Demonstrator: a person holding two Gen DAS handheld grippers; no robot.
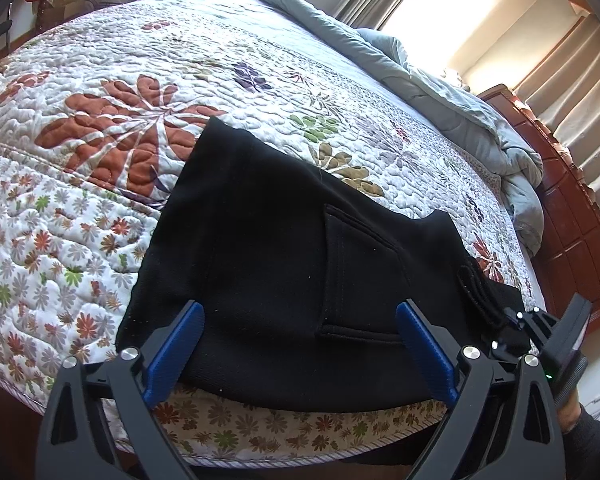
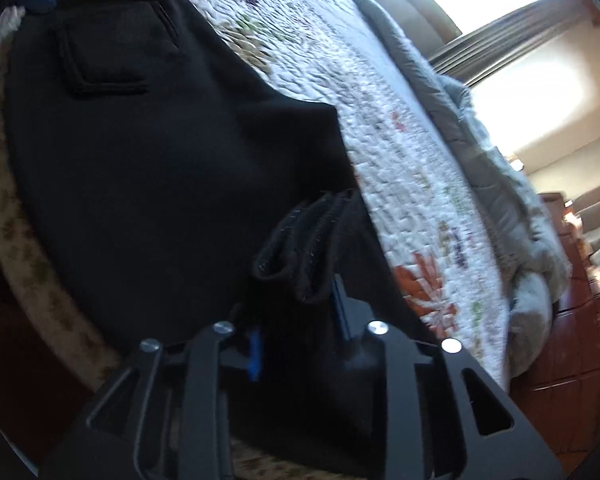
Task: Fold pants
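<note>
Black pants (image 1: 260,260) lie folded on the flowered quilt (image 1: 100,220) at the bed's near edge, with a patch pocket (image 1: 356,272) facing up. My left gripper (image 1: 300,328) hovers over their near edge, wide open, its blue pads (image 1: 180,340) clear of the cloth. My right gripper (image 2: 300,308) is at the right end of the pants (image 2: 160,180). A bunched roll of hems (image 2: 300,248) lies loosely between its parted jaws, and the blue pads (image 2: 340,304) show beside the cloth. It also appears as the right gripper (image 1: 532,324) at the left wrist view's right edge.
A grey duvet (image 1: 480,128) is heaped along the far right side of the bed. A reddish wooden bed end (image 1: 572,232) and curtains (image 1: 580,80) stand beyond it. The mattress edge (image 1: 300,432) runs just below the pants. A hand and dark sleeve (image 1: 580,420) show at lower right.
</note>
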